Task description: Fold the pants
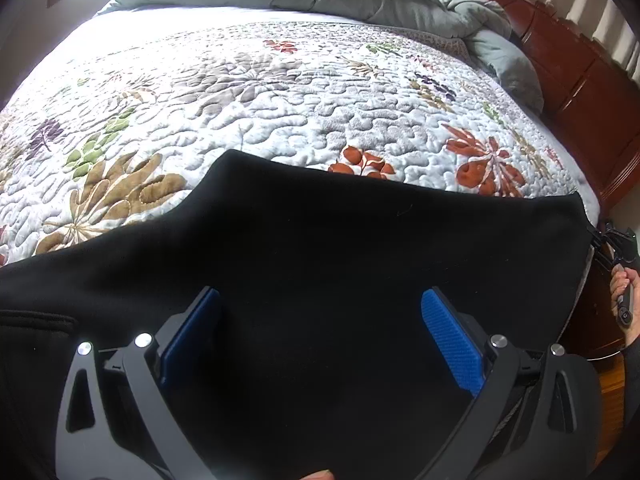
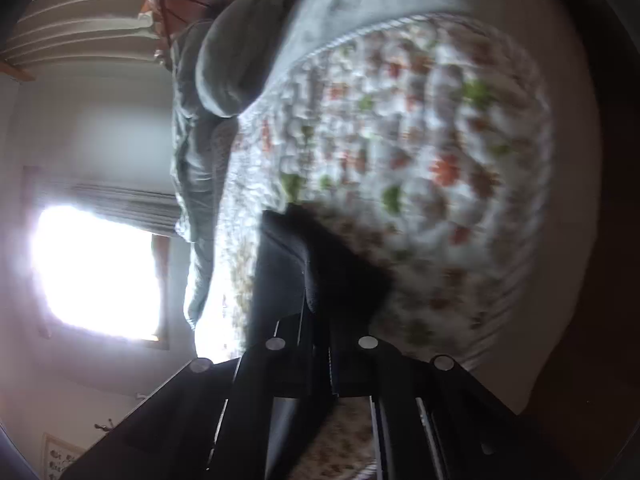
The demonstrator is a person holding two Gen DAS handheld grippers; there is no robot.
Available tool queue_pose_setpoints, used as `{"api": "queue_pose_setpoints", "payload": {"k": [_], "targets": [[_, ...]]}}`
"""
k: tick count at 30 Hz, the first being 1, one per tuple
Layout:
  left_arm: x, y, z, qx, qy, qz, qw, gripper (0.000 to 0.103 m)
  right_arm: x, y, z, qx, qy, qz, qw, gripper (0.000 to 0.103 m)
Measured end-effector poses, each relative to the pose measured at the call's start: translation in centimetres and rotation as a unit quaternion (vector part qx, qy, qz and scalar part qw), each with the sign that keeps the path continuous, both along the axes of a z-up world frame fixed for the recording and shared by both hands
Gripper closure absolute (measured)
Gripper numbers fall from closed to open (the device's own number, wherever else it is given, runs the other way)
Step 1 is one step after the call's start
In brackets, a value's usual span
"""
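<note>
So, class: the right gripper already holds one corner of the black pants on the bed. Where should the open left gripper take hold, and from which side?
Probably the near edge of the black pants, directly below the left gripper, coming down from above. The cloth lies flat and spread on the quilt, so its edge is the only part thin enough to pinch. The right gripper clamps the far right corner, so this grip would balance it.

Black pants [image 1: 320, 240] on a white quilt [image 1: 280, 92] (rust, green, tan flowers).
</note>
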State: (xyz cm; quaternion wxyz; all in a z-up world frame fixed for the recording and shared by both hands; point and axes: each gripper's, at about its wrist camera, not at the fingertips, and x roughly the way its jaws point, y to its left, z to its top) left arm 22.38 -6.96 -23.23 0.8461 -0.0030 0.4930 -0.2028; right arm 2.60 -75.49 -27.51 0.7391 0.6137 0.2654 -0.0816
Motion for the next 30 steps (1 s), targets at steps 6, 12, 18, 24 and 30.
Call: {"api": "queue_pose_setpoints", "payload": {"k": [6, 12, 18, 24, 30], "targets": [[-0.2, -0.1, 0.5, 0.006, -0.001, -0.004, 1.0000, 0.003, 0.3, -0.1, 0.0, -0.004, 0.006, 0.002, 1.000, 0.098], [-1.0, 1.5, 2.5, -0.016, -0.013, 0.014, 0.9997, 0.003, 0.8, -0.4, 0.9, -0.013, 0.017, 0.017, 1.000, 0.095], [-2.7, 4.1, 3.8, -0.041, -0.018, 0.041, 0.9981, 0.003, -2.2, 0.0, 3.4, -0.041, 0.012, -0.012, 0.999, 0.054], [-4.3, 6.5, 3.5, -0.048, -0.013, 0.064, 0.9967, 0.003, -4.3, 0.3, 2.2, -0.023, -0.010, -0.023, 0.999, 0.048], [-5.0, 8.4, 2.9, -0.035, -0.004, 0.085, 0.9958, 0.003, -3.8, 0.5, 0.9, 0.000, -0.029, -0.021, 0.999, 0.048]]}}
